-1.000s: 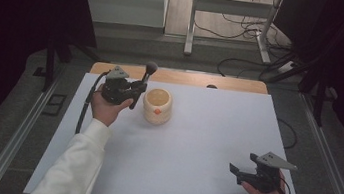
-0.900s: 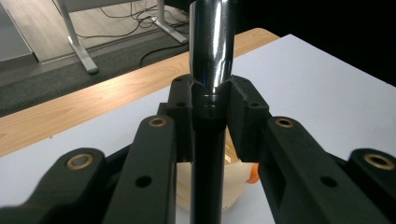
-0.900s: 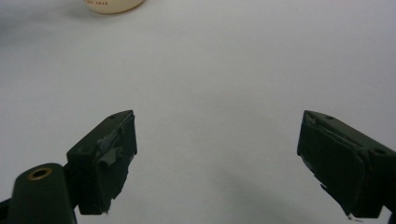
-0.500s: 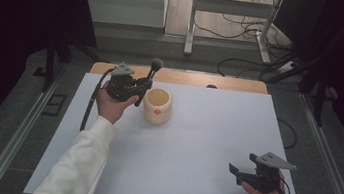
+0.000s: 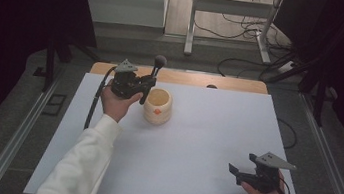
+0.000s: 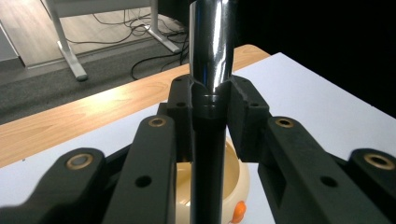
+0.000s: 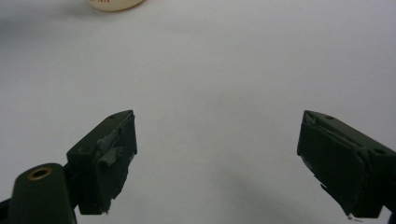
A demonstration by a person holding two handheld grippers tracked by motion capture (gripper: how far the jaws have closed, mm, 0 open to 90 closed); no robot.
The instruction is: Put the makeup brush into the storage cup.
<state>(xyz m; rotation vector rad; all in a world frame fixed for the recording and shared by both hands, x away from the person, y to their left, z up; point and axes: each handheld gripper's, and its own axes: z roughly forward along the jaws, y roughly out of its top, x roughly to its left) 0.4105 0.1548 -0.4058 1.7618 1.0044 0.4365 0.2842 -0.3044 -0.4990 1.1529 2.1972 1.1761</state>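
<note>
Left tool [image 5: 145, 84] has lifted and swung toward the far edge over the last second, carrying the utensil [image 5: 155, 72] up so its round dark head now stands above the tool instead of level with it. Cup [image 5: 158, 106] hasn't moved: cream, with an orange mark on its side, on the white table [image 5: 204, 146], just right of the left tool. Left gripper view confirms the jaws are clamped on the utensil's shaft [image 6: 208, 74], shiny metal above the pads, dark handle below, with the cup [image 6: 236, 186] directly underneath. Lower end sits at or just inside the cup rim; can't tell which from the high view. My read: the utensil is coming out of the cup or being repositioned over it, near upright and slightly tilted. Right tool [image 5: 239, 172] is parked at the near right corner, well apart, jaws spread wide, nothing between them [image 7: 217, 163].
</note>
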